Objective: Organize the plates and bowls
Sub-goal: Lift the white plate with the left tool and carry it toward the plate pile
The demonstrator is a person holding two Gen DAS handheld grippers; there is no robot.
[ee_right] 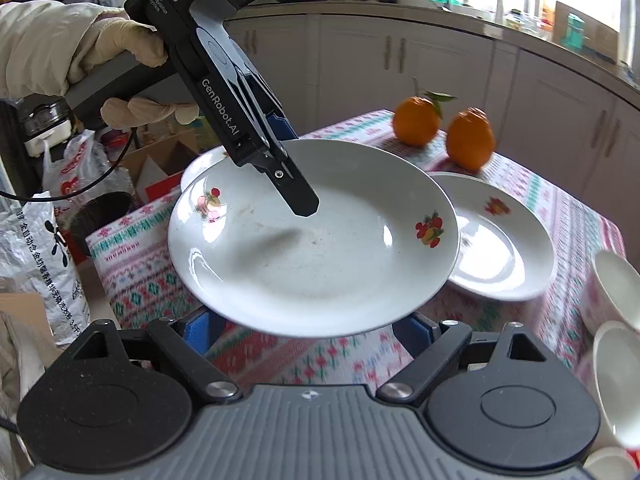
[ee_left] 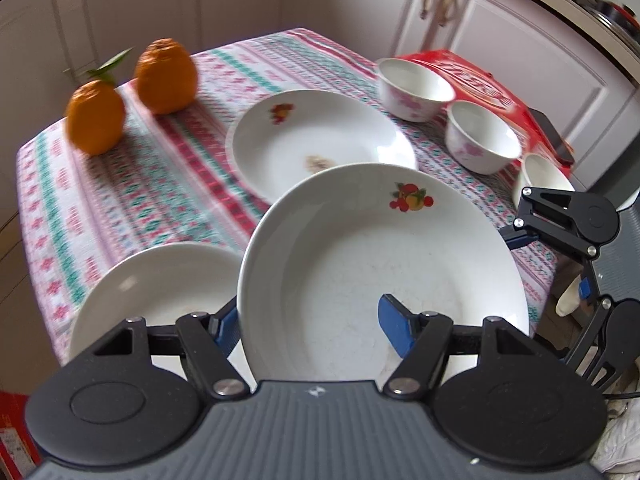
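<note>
My left gripper (ee_left: pixel 312 320) is shut on the near rim of a white fruit-print plate (ee_left: pixel 384 256) and holds it tilted above the table; the same plate (ee_right: pixel 312 240) and gripper (ee_right: pixel 292 184) show in the right wrist view. A second plate (ee_left: pixel 316 140) lies flat behind it, also seen in the right wrist view (ee_right: pixel 504 240). A third plate (ee_left: pixel 156 288) sits at the near left. Three small white bowls (ee_left: pixel 416 88) (ee_left: pixel 482 138) (ee_left: pixel 540 178) stand at the right. My right gripper (ee_right: pixel 312 332) is open and empty under the held plate's edge.
Two oranges (ee_left: pixel 96 116) (ee_left: pixel 166 76) stand at the table's far left. A red box (ee_left: pixel 476 80) with a dark phone (ee_left: pixel 552 136) on it lies behind the bowls. White cabinets (ee_left: pixel 352 4) surround the patterned tablecloth (ee_left: pixel 160 184). Bags and boxes (ee_right: pixel 52 216) stand beside the table.
</note>
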